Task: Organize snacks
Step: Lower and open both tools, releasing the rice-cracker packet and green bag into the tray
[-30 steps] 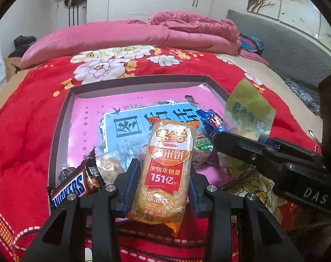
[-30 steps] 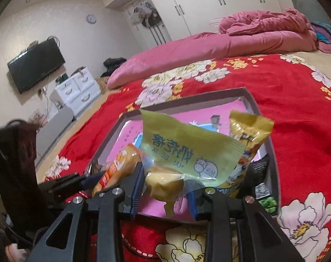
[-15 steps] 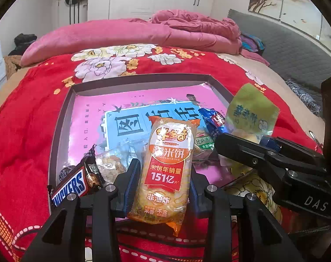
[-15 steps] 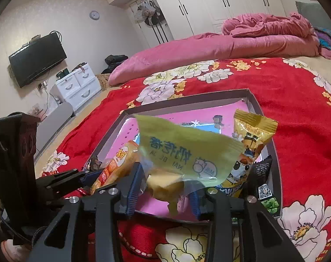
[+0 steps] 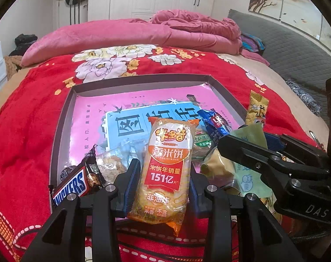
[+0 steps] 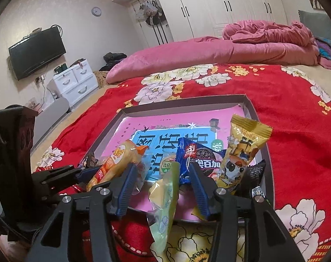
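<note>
The right gripper [image 6: 163, 187] is opening its jaws. A second ago its blue pads pinched the pale green packet [image 6: 165, 205] and held it flat and high over the tray; now the pads stand apart from it on both sides. The packet hangs edge-on between them, its lower end down by the near rim of the tray [image 6: 187, 99], and I cannot tell whether it rests on something there. In my judgement this is the release: the packet is being left at the near right part of the tray.

The left gripper [image 5: 161, 187] has not changed. It is clenched on the orange rice cracker pack [image 5: 167, 170], with both pads pressing its sides, and it holds the pack upright over the near edge of the tray, as it did a second ago.

Around them, in the tray on the red flowered blanket [image 5: 23, 135], lie the other snacks: a Snickers bar [image 5: 73, 185] in the near left corner, a clear packet [image 5: 113, 161] beside it, a blue cookie packet [image 6: 196, 159] in the middle, and a yellow packet [image 6: 239, 152] leaning at the right wall. The far half of the tray is empty.

So one snack seems delivered, and the rice cracker pack is probably next to go down.
</note>
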A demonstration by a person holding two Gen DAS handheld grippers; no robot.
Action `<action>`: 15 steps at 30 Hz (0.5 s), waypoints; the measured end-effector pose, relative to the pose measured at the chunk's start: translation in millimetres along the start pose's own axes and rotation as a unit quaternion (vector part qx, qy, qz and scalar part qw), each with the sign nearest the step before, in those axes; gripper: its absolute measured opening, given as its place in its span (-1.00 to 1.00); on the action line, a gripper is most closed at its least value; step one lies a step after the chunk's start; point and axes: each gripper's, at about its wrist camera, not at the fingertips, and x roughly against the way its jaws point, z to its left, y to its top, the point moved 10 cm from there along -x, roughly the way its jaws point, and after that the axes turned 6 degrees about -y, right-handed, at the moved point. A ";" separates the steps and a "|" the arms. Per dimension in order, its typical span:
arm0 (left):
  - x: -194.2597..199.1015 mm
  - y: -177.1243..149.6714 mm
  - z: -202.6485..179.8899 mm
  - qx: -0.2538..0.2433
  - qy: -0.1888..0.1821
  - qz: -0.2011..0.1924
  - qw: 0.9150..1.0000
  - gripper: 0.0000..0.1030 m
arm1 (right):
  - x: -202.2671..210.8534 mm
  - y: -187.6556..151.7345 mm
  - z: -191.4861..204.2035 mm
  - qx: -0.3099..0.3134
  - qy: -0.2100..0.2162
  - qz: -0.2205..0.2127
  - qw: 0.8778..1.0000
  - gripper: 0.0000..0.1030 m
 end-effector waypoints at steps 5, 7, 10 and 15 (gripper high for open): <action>1.0 0.5 -1.4 -0.008 0.006 0.000 1.000 -0.13 | 5.2 1.6 -0.8 0.005 -0.006 -0.006 1.000 0.03; 2.0 1.3 -2.7 -0.011 0.009 -0.002 1.000 -0.07 | 7.4 2.5 -1.5 0.005 -0.009 -0.009 1.000 0.08; 3.3 2.4 -3.5 -0.016 0.014 -0.005 1.000 0.01 | 10.6 5.4 -4.3 0.001 -0.011 -0.015 1.000 0.09; 6.5 5.2 -4.8 -0.020 0.017 -0.012 1.000 0.16 | 13.7 10.6 -11.0 -0.007 -0.016 -0.023 1.000 0.11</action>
